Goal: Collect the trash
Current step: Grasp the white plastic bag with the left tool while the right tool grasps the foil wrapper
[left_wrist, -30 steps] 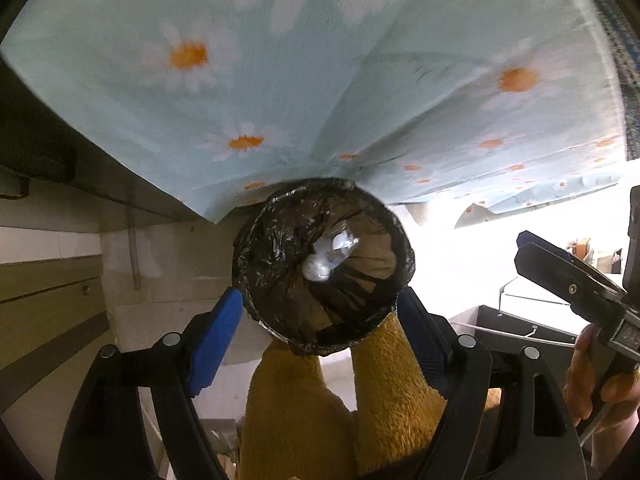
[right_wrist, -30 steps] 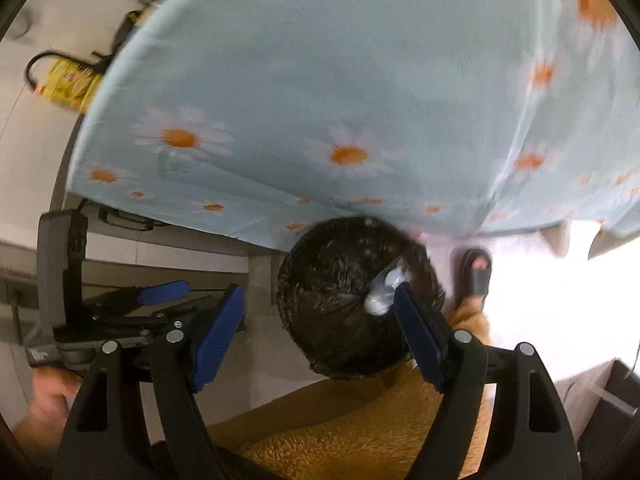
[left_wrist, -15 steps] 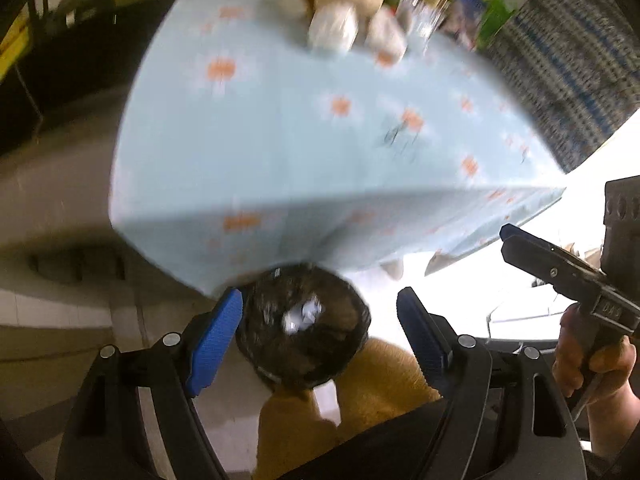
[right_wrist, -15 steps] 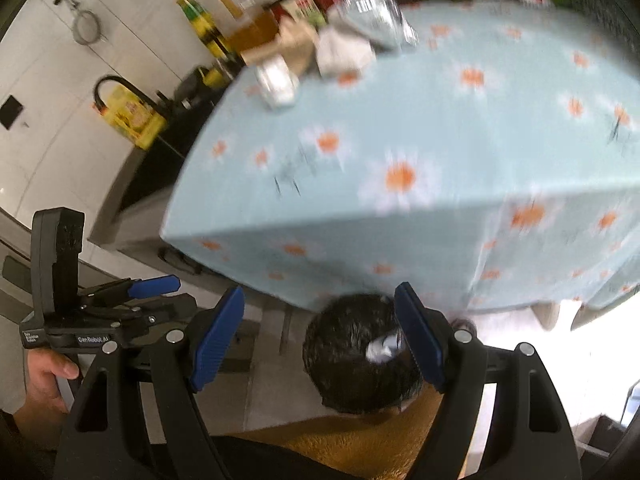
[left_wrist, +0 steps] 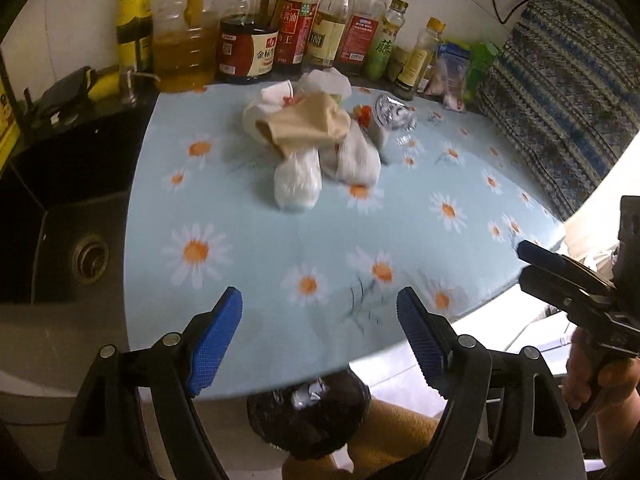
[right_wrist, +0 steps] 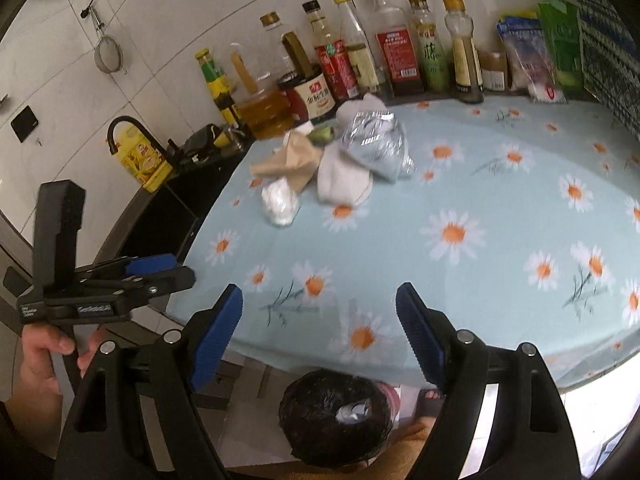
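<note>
A pile of trash lies mid-table on the daisy tablecloth [left_wrist: 248, 256]: crumpled beige paper [left_wrist: 312, 124] [right_wrist: 294, 160], a white plastic wad [left_wrist: 298, 182] [right_wrist: 280, 200], white tissue [left_wrist: 356, 156] [right_wrist: 344, 180] and a crinkled clear wrapper [left_wrist: 394, 114] [right_wrist: 376, 140]. A bin lined with a black bag [left_wrist: 308, 416] [right_wrist: 336, 416] stands on the floor below the table's near edge, with a pale scrap inside. My left gripper [left_wrist: 318, 336] [right_wrist: 176, 270] hovers open over the near edge, empty. My right gripper [right_wrist: 318, 336] [left_wrist: 522, 262] hovers beside it, its jaws opening with nothing between them.
Several sauce and oil bottles [left_wrist: 248, 48] [right_wrist: 396, 56] line the back wall. A dark sink [left_wrist: 80, 216] with a drain adjoins the table's left side, with a yellow jug [right_wrist: 140, 160] beside the tap. A blue patterned cloth [left_wrist: 560, 92] hangs at the right. A sandalled foot [right_wrist: 430, 400] stands by the bin.
Both grippers have risen from just over the bin, below the cloth's hanging edge, to above the tabletop. The trash pile and bottles have come into view; the bin has dropped to the bottom.
</note>
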`<state>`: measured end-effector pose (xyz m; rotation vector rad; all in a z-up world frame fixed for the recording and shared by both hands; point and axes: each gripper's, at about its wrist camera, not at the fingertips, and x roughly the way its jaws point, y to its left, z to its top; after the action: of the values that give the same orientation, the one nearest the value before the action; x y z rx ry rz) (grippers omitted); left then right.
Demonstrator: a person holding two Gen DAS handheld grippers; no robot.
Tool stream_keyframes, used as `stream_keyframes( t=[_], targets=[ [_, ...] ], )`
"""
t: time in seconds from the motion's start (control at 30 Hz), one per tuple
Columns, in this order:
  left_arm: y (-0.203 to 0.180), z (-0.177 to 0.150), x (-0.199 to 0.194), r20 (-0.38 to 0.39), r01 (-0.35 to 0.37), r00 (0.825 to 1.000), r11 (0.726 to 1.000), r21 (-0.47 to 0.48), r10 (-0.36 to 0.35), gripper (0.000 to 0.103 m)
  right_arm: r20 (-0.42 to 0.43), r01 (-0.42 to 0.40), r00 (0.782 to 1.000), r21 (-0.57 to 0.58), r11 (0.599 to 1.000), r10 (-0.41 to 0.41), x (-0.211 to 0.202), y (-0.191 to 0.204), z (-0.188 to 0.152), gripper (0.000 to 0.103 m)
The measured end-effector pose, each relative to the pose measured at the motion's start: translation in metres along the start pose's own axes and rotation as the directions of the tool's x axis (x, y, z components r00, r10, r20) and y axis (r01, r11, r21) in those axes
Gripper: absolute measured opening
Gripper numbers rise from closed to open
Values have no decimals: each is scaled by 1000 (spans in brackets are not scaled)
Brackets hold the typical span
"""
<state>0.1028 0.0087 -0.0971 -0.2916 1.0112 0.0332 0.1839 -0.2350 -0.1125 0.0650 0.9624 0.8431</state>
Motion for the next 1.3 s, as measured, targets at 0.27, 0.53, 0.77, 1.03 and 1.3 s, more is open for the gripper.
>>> stream_keyframes(
  t=[0.27,0.53,0.77,1.03,1.3],
  targets=[
    [2,46,45,-14,-71,997,997,-7,71,77,24,-14,1000,-20,1000,15,3,-32,38,81],
    [13,76,94,-55,-107,993,993,-52,104,76,17,-29,999,-28,999,29,13,-67,69,81],
    [20,83,118,-104,-119,988,990,-81,110,51,4,-56,998,-36,998,56,30,-88,93,81],
    [16,83,119,-88,-124,989,989,-78,117,44,-69,-116,992,-78,990,110,66,-92,127,83],
    [11,75,103,-78,-116,991,985,-131,106,44,-135,-135,985,-196,971,109,107,-72,140,93]
  ],
)
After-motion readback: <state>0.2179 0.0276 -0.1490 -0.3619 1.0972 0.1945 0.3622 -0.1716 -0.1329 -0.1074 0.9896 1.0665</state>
